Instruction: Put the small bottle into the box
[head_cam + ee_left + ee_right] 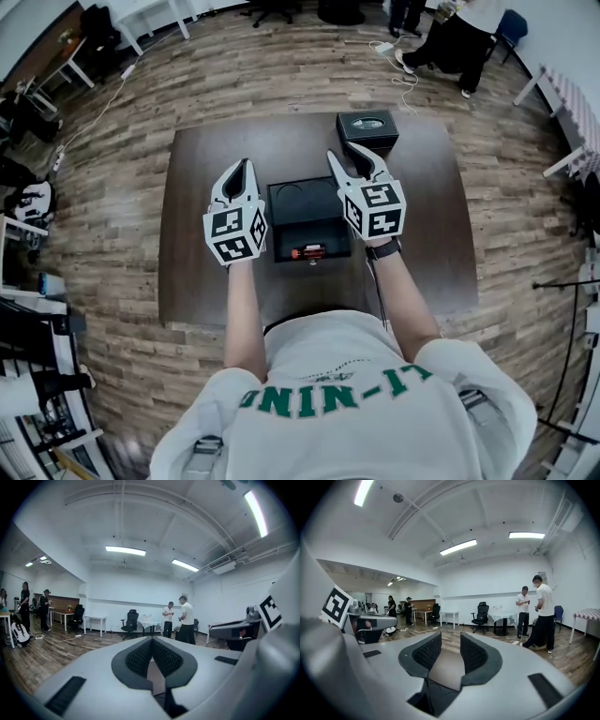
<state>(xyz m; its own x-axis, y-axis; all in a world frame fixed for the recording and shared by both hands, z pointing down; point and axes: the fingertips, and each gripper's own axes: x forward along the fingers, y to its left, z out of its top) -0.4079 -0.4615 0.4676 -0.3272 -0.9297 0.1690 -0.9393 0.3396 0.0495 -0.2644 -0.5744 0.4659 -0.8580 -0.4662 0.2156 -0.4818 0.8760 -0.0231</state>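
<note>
In the head view a black box [309,221] stands open at the middle of the dark table [427,220]. A small red bottle [307,251] lies inside it by its near wall. Both grippers hang above the table, pointing away from me, clear of the box. On the box's left side my left gripper [242,166] has its jaws shut together with nothing in them, as the left gripper view [152,640] also shows. To the right of the box my right gripper [351,157] is open, with an empty gap between its pads [451,638].
A black lid [367,128] with an oval window lies at the table's far right. Wooden floor surrounds the table. Two people [536,613] stand across the room near an office chair [480,617] and white tables.
</note>
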